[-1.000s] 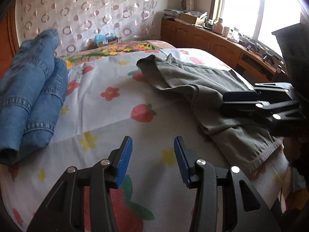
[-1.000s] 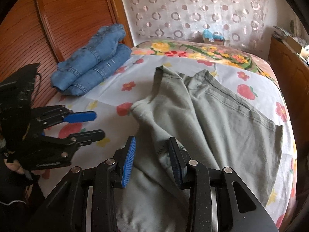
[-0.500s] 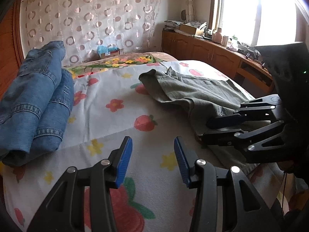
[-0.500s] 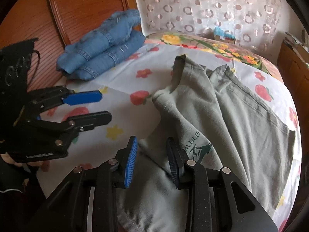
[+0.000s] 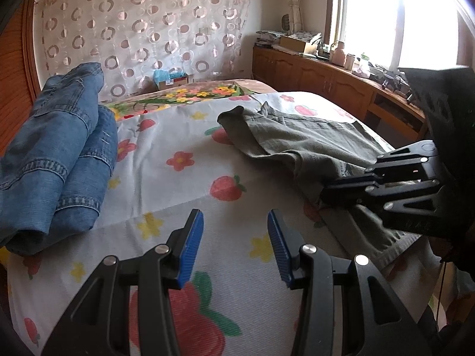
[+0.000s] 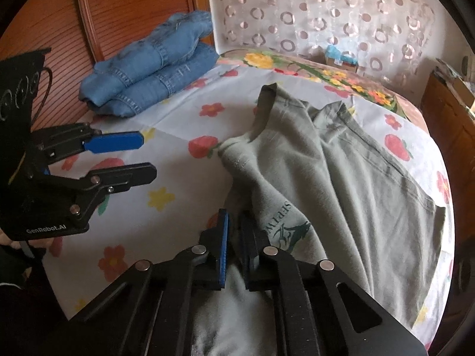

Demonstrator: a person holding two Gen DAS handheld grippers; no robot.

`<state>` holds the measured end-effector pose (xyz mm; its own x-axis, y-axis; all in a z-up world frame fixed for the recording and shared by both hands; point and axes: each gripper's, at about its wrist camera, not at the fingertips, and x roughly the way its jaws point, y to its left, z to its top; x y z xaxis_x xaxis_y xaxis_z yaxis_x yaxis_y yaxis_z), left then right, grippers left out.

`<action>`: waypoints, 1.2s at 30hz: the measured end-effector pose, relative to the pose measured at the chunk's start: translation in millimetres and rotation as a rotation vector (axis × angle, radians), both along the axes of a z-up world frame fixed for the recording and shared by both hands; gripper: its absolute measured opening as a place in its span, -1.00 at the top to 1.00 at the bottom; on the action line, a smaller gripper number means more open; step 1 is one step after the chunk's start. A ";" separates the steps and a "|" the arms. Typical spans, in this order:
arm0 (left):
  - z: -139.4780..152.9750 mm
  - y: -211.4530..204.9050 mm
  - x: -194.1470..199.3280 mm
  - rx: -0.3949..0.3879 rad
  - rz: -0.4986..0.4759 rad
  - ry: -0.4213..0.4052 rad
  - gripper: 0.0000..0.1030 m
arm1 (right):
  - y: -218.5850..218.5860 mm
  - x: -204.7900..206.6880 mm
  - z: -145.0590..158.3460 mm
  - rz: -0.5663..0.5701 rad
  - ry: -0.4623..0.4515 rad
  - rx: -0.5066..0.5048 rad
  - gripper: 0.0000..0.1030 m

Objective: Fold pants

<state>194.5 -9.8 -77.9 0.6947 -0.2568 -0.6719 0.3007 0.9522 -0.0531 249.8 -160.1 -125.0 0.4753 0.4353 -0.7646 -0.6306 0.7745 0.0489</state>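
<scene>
Grey-green pants (image 6: 341, 178) lie rumpled on the flowered bed sheet (image 6: 184, 112); they also show in the left wrist view (image 5: 297, 139) at the right. My right gripper (image 6: 234, 231) is shut on the near edge of the pants beside a printed logo; it shows from the side in the left wrist view (image 5: 326, 190). My left gripper (image 5: 234, 243) is open and empty above bare sheet (image 5: 178, 184), left of the pants; it also appears in the right wrist view (image 6: 145, 157).
Folded blue jeans (image 5: 56, 154) lie at the bed's left by the wooden headboard (image 6: 124, 14). A wooden cabinet (image 5: 326, 77) with clutter runs under the window on the right. A small box (image 5: 172, 80) sits at the bed's far end.
My right gripper has closed on the pants' near edge; it was open around the cloth before. Both views have shifted slightly; the left gripper stays open.
</scene>
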 end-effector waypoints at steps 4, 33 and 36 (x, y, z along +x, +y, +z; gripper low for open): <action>-0.4 -0.7 0.2 0.005 0.002 0.000 0.13 | -8.7 -1.2 9.1 -0.019 -0.016 0.036 0.93; -1.5 -0.8 0.4 0.021 -0.003 0.005 0.13 | -56.9 18.3 51.2 -0.180 -0.115 0.107 0.93; 1.0 -5.4 0.7 0.023 -0.018 0.002 0.13 | -68.4 22.3 57.5 -0.198 -0.134 0.103 0.93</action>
<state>195.2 -15.2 -76.9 0.6886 -0.2542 -0.6792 0.3179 0.9476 -0.0323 272.1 -228.4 -67.5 0.6536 0.3957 -0.6452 -0.4730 0.8790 0.0600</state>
